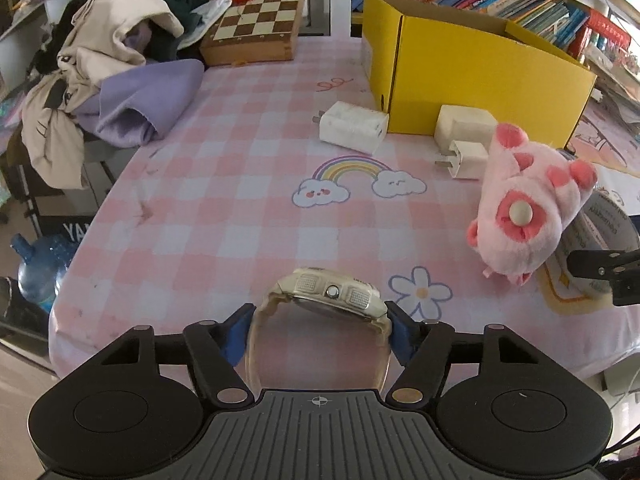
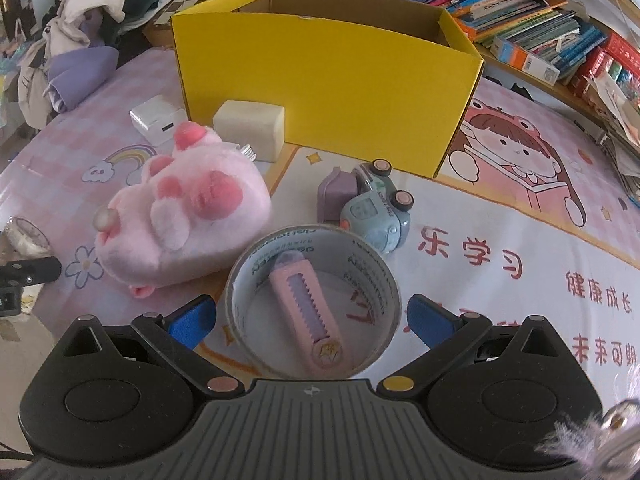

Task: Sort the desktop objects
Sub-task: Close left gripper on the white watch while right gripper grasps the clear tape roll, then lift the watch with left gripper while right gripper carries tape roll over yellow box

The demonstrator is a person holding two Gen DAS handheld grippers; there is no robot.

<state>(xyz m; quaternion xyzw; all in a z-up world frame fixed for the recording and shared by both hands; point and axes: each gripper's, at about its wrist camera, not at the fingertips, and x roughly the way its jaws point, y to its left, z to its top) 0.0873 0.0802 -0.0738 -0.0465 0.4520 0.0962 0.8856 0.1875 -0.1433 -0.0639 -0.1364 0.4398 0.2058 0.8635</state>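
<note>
At the bottom centre of the left wrist view, the left gripper (image 1: 320,322) has its blue pads pressed on a translucent wristwatch (image 1: 325,300). The right gripper (image 2: 312,316) stands wide open, straddling a tape roll (image 2: 312,304) that rings a pink utility knife (image 2: 306,312); neither pad touches it.
</note>
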